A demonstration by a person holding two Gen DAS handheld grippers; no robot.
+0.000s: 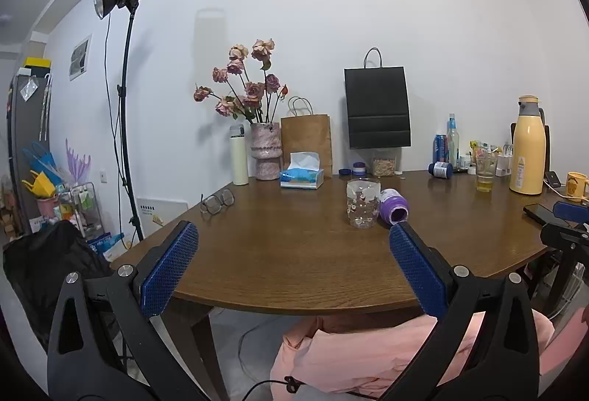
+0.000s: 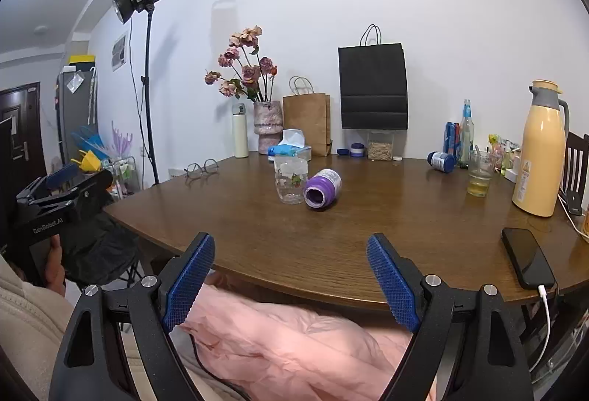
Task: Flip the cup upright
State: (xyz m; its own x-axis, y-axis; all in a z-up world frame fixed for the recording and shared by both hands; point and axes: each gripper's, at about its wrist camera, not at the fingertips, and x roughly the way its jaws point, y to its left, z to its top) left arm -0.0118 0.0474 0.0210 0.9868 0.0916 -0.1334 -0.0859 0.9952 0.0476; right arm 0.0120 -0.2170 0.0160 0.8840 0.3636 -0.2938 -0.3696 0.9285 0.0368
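we hold our left gripper point(image 1: 291, 242) level with its blue pads point(image 1: 167, 268) spread wide, gripping nothing. our right gripper point(image 2: 291, 253) sits the same, fingers point(image 2: 392, 285) parted wide at eight and four o'clock, pointing toward twelve.

On the worktop point(image 1: 294, 253) stand a vase of dried roses point(image 1: 265, 150), a tissue box point(image 1: 302, 176), two paper bags, a yellow flask point(image 1: 528, 147); glasses point(image 1: 217, 201) and a phone point(image 2: 527, 257) lie flat.
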